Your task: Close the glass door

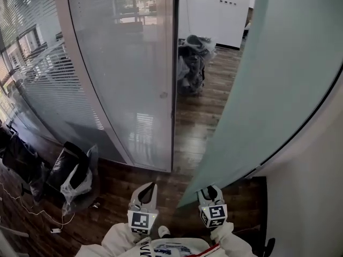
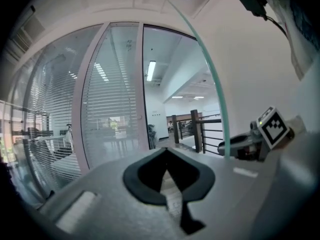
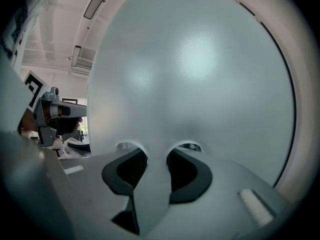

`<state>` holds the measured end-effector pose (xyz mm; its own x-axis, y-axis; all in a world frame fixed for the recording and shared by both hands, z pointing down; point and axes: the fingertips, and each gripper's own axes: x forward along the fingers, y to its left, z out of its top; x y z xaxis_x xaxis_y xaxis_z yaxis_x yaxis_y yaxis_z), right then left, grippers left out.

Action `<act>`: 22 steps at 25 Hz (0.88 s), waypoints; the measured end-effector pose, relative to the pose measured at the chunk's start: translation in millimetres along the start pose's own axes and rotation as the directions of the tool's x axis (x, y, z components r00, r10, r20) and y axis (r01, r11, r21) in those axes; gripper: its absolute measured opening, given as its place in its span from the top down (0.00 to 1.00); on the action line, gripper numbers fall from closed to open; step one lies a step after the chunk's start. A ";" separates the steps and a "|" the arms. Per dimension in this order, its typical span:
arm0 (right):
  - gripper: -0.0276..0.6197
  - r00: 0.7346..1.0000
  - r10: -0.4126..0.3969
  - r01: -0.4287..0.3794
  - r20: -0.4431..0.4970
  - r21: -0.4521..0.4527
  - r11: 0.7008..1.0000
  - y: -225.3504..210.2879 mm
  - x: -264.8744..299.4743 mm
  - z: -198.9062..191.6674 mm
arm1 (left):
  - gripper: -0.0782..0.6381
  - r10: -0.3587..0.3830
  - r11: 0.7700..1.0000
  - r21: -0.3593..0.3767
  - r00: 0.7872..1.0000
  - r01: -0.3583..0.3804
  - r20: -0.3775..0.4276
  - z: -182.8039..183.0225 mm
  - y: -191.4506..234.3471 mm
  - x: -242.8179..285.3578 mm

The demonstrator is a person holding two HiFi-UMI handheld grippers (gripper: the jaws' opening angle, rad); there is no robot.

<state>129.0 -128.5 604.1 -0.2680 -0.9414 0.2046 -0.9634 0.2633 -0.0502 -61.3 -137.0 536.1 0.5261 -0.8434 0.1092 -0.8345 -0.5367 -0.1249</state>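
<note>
The frosted, greenish glass door [image 1: 278,90] stands swung open at the right of the head view, its free edge running down to my right gripper [image 1: 210,193]. In the right gripper view the pane [image 3: 200,74] fills the frame, and its edge passes between the two dark pads of the right gripper [image 3: 157,159], which is shut on it. My left gripper [image 1: 146,190] hangs just left of the door with its jaws shut and nothing in them. In the left gripper view, the left gripper [image 2: 165,151] points at the doorway, with the door's edge [image 2: 210,74] at the right.
A fixed glass wall with blinds [image 1: 123,74] and its pale frame bound the doorway [image 1: 198,116] on the left. A heap of bags [image 1: 190,63] lies beyond the doorway. Black and white bags [image 1: 69,170] sit on the wooden floor at the left. A white wall [image 1: 316,186] stands behind the door.
</note>
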 end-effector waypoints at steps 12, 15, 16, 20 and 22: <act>0.76 0.999 -0.031 0.031 -0.017 -0.009 0.999 -11.2 62.9 17.6 | 0.89 0.044 0.999 -0.026 0.998 -0.046 -0.054 -25.9 46.2 27.8; 0.76 0.999 -0.034 0.034 -0.021 -0.011 0.999 -12.8 79.2 21.9 | 0.89 0.062 0.997 -0.031 0.996 -0.064 -0.061 -25.5 58.5 40.5; 0.76 0.999 -0.038 0.038 -0.024 -0.013 0.999 -13.9 83.3 22.2 | 0.89 0.068 0.997 -0.032 0.996 -0.071 -0.063 -24.5 62.2 44.4; 0.76 0.999 -0.042 0.041 -0.032 -0.019 0.999 -15.9 98.9 22.6 | 0.89 0.097 0.995 -0.029 0.993 -0.099 -0.071 -23.6 77.0 59.3; 0.76 0.998 -0.041 0.040 -0.041 -0.022 0.999 -15.8 108.3 23.7 | 0.89 0.110 0.993 -0.029 0.991 -0.113 -0.072 -22.9 84.2 68.6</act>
<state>115.0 -239.6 603.9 -0.2282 -0.9420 0.2461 -0.9729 0.2303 -0.0204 -99.1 -239.5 555.7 0.4175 -0.8934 0.1657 -0.8928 -0.4373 -0.1080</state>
